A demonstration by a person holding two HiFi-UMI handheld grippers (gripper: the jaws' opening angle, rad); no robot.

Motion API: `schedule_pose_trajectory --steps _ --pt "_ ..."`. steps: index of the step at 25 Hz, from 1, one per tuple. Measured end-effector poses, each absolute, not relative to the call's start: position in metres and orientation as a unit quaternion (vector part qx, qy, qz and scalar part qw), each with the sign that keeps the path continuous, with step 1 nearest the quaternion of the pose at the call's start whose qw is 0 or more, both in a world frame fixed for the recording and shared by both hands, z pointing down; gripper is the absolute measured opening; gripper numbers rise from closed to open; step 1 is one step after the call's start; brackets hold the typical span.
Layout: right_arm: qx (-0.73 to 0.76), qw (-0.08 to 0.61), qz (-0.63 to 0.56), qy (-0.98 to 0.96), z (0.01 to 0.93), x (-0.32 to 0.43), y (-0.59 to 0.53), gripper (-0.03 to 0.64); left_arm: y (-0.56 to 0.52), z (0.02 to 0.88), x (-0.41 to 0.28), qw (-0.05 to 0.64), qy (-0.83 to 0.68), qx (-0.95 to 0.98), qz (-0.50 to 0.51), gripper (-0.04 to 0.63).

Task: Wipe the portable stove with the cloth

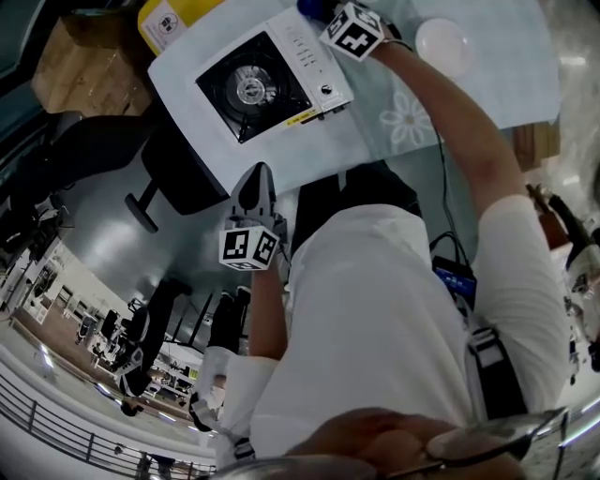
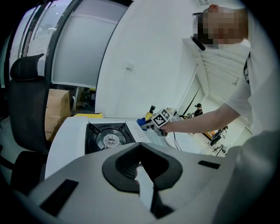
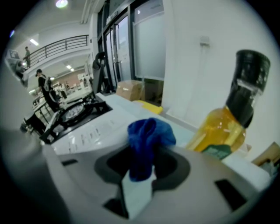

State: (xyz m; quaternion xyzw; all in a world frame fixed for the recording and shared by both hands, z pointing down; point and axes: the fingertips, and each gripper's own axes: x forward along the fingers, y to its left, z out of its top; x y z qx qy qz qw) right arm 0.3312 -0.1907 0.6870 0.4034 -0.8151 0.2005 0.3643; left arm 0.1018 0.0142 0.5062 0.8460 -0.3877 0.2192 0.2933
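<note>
The white portable stove (image 1: 267, 82) with its black burner (image 1: 251, 89) sits on the table; it also shows in the left gripper view (image 2: 109, 136) and the right gripper view (image 3: 76, 114). My right gripper (image 1: 323, 11) hovers at the stove's far right corner, shut on a bunched blue cloth (image 3: 148, 139) that sticks up from its jaws. That cloth (image 2: 141, 123) appears small beside the stove's control panel. My left gripper (image 1: 255, 178) hangs off the table's near edge, short of the stove, jaws shut with nothing between them (image 2: 141, 165).
An amber oil bottle (image 3: 231, 120) with a dark cap stands close to the right of the cloth. A yellow container (image 1: 173, 14) is behind the stove, a white bowl (image 1: 442, 42) at the right. A black office chair (image 1: 178, 173) stands left of me.
</note>
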Motion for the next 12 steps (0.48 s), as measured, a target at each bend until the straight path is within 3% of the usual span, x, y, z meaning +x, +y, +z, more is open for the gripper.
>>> schedule_pose_trajectory --steps 12 --pt "0.349 0.367 0.206 -0.838 0.686 0.327 -0.153 0.130 0.016 0.500 0.106 0.293 -0.383 0.846 0.227 0.031"
